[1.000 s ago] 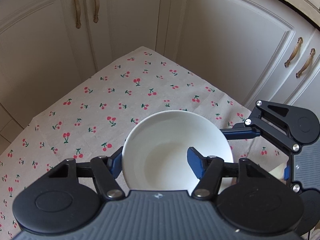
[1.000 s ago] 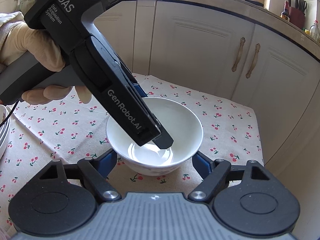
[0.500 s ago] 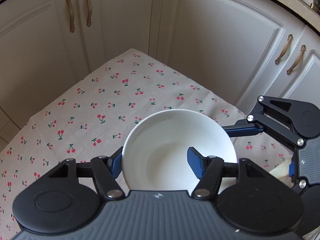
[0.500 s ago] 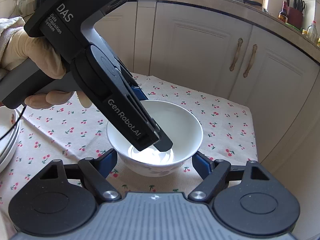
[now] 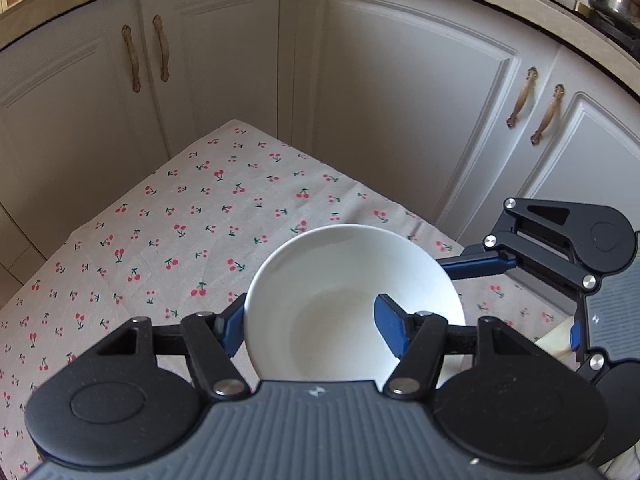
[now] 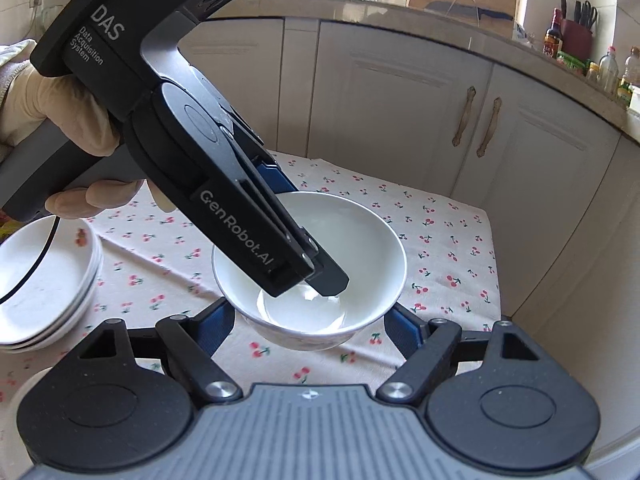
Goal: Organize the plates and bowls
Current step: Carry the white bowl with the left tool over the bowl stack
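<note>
A white bowl (image 5: 352, 304) is held above the cherry-print tablecloth (image 5: 192, 240). My left gripper (image 5: 310, 326) is shut on the bowl's near wall, one finger inside and one outside. In the right wrist view the bowl (image 6: 360, 248) hangs from the left gripper (image 6: 316, 276), clear of the cloth. My right gripper (image 6: 306, 326) is open, its blue fingers either side of the bowl's base without touching it. A stack of white plates (image 6: 44, 284) lies at the left.
White cabinet doors with bronze handles (image 5: 146, 56) stand close behind the table. The table's far edge and right corner (image 6: 488, 216) are near. The counter above holds bottles and a knife block (image 6: 576, 40).
The left gripper has lifted the bowl higher off the cloth and drawn it back a little. The plate stack has come into the right wrist view at left.
</note>
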Action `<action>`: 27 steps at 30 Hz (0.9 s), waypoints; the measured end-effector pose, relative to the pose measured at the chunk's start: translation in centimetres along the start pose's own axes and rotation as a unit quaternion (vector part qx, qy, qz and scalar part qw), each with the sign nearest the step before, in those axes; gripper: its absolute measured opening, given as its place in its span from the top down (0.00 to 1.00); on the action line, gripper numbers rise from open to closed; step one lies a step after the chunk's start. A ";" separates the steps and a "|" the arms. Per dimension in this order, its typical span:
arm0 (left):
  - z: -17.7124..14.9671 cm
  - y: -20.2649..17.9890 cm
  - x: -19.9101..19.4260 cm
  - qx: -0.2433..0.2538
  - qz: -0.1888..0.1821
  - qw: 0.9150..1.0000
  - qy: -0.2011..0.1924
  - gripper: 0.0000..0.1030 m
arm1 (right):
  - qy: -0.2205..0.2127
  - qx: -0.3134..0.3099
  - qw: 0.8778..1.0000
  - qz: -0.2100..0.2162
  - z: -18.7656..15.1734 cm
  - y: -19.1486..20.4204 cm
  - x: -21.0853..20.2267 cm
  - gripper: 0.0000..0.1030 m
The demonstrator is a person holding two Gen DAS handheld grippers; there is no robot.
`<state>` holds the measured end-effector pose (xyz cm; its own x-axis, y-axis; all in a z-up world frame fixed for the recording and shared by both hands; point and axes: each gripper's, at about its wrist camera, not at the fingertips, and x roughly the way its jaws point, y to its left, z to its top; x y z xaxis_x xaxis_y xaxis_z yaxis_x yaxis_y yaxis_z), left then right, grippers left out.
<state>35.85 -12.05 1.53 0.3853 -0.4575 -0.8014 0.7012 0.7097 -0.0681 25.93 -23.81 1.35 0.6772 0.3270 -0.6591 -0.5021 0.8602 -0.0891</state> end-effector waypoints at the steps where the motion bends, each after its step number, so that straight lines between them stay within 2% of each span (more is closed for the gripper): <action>1: -0.2 -0.3 -0.5 0.001 0.000 1.000 0.000 0.37 | -0.001 -0.001 1.000 0.001 -0.1 0.3 -0.5 0.17; 16: -4.1 -5.1 -6.8 0.003 0.016 1.000 -0.013 0.37 | -0.017 -0.027 0.999 0.007 -1.5 4.9 -7.0 0.17; 27: -7.5 -6.8 -8.1 -0.004 0.016 1.000 -0.010 0.37 | -0.013 -0.032 0.999 0.017 -3.2 7.7 -8.9 0.17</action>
<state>23.41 -9.16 4.04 0.4195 -0.4439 -0.7918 0.6832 0.7288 -0.0466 14.32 -21.34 4.15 0.6723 0.3669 -0.6430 -0.5585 0.8214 -0.1153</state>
